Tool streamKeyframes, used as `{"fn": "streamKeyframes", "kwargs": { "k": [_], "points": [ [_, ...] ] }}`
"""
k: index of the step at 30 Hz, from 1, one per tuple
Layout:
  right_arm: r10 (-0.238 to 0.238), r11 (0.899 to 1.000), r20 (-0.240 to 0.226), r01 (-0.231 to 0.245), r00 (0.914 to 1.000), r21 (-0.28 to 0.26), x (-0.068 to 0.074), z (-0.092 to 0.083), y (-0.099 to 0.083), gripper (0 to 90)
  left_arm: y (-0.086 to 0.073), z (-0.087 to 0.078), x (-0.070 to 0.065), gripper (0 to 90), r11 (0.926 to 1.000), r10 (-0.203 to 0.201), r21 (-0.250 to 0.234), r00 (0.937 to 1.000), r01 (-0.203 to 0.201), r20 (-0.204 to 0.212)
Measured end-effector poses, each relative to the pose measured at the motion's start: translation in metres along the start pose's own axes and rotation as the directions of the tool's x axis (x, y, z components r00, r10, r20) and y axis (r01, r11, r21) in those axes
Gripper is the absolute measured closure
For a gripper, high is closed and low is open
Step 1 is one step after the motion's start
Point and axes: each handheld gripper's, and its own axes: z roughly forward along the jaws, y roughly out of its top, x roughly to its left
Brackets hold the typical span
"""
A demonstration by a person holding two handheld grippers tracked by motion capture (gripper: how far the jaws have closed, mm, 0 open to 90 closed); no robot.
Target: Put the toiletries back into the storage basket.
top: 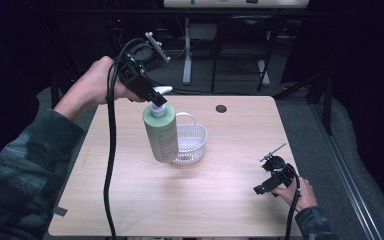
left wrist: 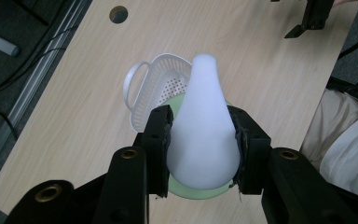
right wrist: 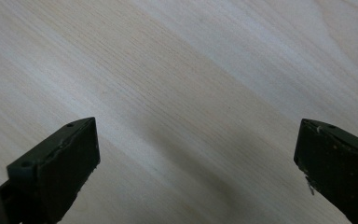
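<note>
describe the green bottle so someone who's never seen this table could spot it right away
On the light wooden table, look just left of the small white basket near the middle. There a tall pale green bottle hangs tilted, with the left gripper shut on its white pump top. It is the only green thing, and it rises far above the low basket.

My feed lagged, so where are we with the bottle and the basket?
Done: the left gripper is shut on the bottle's white pump, holding it tilted above the table. In hand: carrying it beside the basket. Left: probably setting it in the basket and letting go. The right gripper rests open near the table edge.
</note>
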Motion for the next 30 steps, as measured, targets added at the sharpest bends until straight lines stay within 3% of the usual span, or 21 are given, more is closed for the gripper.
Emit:
{"fn": "streamKeyframes", "kwargs": {
  "k": [30],
  "points": [
    [-0.003, 1.000, -0.006, 0.003, 1.0000, 0.005, 0.000, 0.002, 0.000, 0.0, 0.022, 0.003, 0.017, 63.2, 0.9996, -0.027, -0.002, 0.9991, 0.027, -0.033]
  ]
}}
